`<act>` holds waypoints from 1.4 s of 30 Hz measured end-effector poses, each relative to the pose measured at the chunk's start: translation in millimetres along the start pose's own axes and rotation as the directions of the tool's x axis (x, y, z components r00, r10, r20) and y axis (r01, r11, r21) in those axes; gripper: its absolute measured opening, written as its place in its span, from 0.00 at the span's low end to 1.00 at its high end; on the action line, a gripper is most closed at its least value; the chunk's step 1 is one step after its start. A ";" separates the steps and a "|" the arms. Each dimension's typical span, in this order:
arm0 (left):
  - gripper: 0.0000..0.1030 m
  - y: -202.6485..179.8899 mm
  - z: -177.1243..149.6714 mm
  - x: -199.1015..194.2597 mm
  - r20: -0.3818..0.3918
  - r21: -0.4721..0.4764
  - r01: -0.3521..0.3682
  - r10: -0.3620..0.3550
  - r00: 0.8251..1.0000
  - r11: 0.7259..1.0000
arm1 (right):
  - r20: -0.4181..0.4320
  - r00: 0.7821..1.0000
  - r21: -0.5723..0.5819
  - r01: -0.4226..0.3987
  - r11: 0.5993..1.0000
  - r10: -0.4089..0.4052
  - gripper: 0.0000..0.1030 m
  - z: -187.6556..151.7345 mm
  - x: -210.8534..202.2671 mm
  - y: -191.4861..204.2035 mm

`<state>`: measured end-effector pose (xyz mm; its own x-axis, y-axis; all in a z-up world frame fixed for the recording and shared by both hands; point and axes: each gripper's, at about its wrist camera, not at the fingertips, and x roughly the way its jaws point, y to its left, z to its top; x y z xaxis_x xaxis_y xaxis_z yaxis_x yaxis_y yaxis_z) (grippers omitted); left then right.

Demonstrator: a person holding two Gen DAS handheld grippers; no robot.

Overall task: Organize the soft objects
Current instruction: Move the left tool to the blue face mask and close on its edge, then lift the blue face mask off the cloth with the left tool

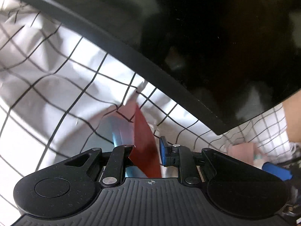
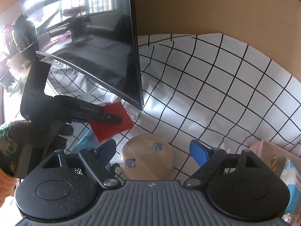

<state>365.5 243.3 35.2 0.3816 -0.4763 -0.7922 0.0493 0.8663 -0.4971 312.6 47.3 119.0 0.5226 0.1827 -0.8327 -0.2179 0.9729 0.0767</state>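
My left gripper (image 1: pixel 144 148) is shut on a flat red square piece (image 1: pixel 145 146), held edge-on between its blue pads (image 1: pixel 164 150) above the checked white cloth (image 1: pixel 56 98). The right wrist view shows the same red piece (image 2: pixel 111 121) gripped by the left gripper (image 2: pixel 112 119) just below the dark monitor (image 2: pixel 105 56). My right gripper (image 2: pixel 152 150) is open and empty, its blue pad (image 2: pixel 199 153) beside a round tan cushion-like disc (image 2: pixel 146 156) with stickers that lies on the cloth.
A black curved monitor (image 1: pixel 207 37) stands over the cloth. A light blue item (image 2: pixel 86 141) lies under the red piece. A pink bag (image 2: pixel 263 150) and a blue-white packet (image 2: pixel 291 179) sit at the right. A tan wall (image 2: pixel 207 5) is behind.
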 end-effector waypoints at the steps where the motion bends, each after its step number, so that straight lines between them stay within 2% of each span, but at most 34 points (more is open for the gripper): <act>1: 0.16 0.3 0.6 2.1 -0.009 -0.002 0.003 -0.003 1.000 1.000 | -0.003 1.000 -0.003 0.000 1.000 0.000 0.83 -0.8 1.1 0.6; 4: 0.11 3.0 2.2 6.2 -0.025 -0.033 0.037 -0.037 0.999 0.999 | -0.005 1.000 -0.021 0.006 1.000 -0.007 0.83 -3.6 2.7 3.7; 7: 0.10 10.0 3.4 6.2 0.007 -0.070 0.092 -0.092 0.996 0.993 | -0.002 1.000 -0.031 0.004 1.000 -0.004 0.83 -4.9 0.9 4.5; 10: 0.08 22.6 2.0 2.9 0.035 -0.132 0.219 -0.216 0.976 0.967 | 0.005 1.000 -0.021 0.006 1.000 -0.006 0.83 -3.7 -1.8 1.6; 12: 0.08 27.7 -0.2 -4.0 0.050 -0.133 0.247 -0.242 0.969 0.960 | 0.008 1.000 -0.013 0.008 1.000 -0.008 0.83 -2.2 -2.0 -0.7; 20: 0.07 45.3 -9.3 -36.5 0.116 -0.130 0.259 -0.245 0.963 0.957 | -0.036 0.997 0.051 -0.072 0.996 0.074 0.83 16.5 5.6 2.7; 22: 0.07 40.5 -12.7 -43.5 0.124 -0.130 0.266 -0.250 0.960 0.955 | -0.028 0.997 0.025 -0.067 0.997 0.068 0.83 20.4 4.0 9.2; 25: 0.10 41.2 -16.4 -44.8 0.097 -0.143 0.202 -0.190 0.977 0.969 | -0.030 0.998 -0.030 -0.048 0.998 0.048 0.83 19.1 3.4 19.9; 28: 0.13 52.4 -17.8 -49.0 0.044 -0.198 0.138 -0.132 0.990 0.970 | -0.045 0.998 -0.028 -0.054 0.998 0.053 0.83 17.0 6.2 21.5; 31: 0.13 64.7 -20.3 -51.4 0.023 -0.282 0.112 -0.109 0.994 0.953 | -0.060 0.997 -0.006 -0.053 0.999 0.052 0.83 14.2 9.7 16.0; 33: 0.13 74.2 -22.3 -48.4 -0.002 -0.370 0.108 -0.117 0.993 0.923 | -0.072 0.996 0.006 -0.052 0.999 0.052 0.83 12.5 12.0 12.3; 37: 0.14 81.6 -27.2 -37.4 -0.045 -0.476 0.160 -0.205 0.978 0.865 | -0.081 0.995 0.014 -0.052 0.999 0.053 0.83 9.9 13.4 7.4; 38: 0.14 79.5 -27.0 -34.2 -0.052 -0.480 0.163 -0.213 0.976 0.862 | -0.082 0.995 0.016 -0.051 0.999 0.052 0.83 9.5 14.1 6.6; 42: 0.14 70.9 -27.0 -23.3 -0.073 -0.456 0.145 -0.199 0.977 0.878 | -0.085 0.995 0.019 -0.047 0.999 0.049 0.83 7.6 15.4 2.5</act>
<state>335.2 311.7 8.9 0.2957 -0.6487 -0.7012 -0.3224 0.6232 -0.7125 326.3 53.6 110.6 0.4398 0.2173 -0.8714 -0.2264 0.9658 0.1266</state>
